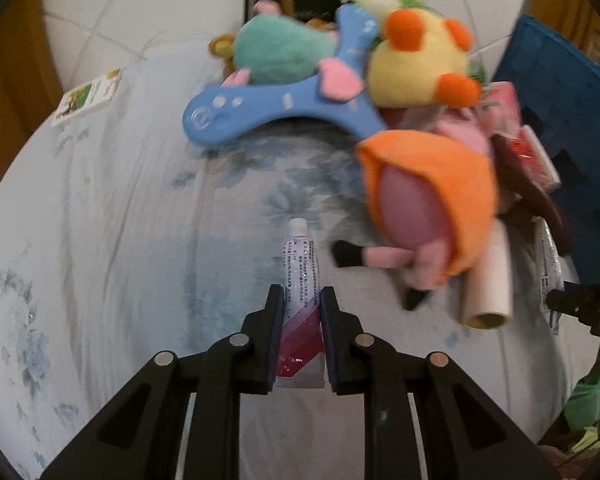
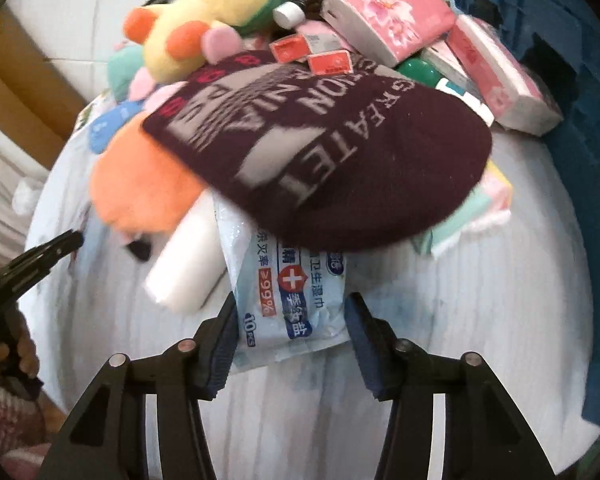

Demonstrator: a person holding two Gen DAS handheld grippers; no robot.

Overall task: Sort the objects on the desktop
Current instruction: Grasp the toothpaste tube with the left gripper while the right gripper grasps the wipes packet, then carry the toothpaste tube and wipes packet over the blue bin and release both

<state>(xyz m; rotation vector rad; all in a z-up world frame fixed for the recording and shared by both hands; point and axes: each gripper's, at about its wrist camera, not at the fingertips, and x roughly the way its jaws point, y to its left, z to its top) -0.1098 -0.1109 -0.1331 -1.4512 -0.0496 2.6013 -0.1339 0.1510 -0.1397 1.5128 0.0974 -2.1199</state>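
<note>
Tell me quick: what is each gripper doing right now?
Left gripper: shut on the small white tube with the magenta striped end.
Right gripper: jaws straddle the pale blue wet-wipe pack; grip cannot be told.

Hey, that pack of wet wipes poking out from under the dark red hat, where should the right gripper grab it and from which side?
Take the wet wipes pack by its free near end, coming from the camera side with the right gripper straddling its long edges. The far end is pinned under the hat, and a white roll crowds its left edge, so pull it toward you.

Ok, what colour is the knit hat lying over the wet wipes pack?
Dark maroon knit hat with grey lettering, clearest in the right wrist view.
</note>
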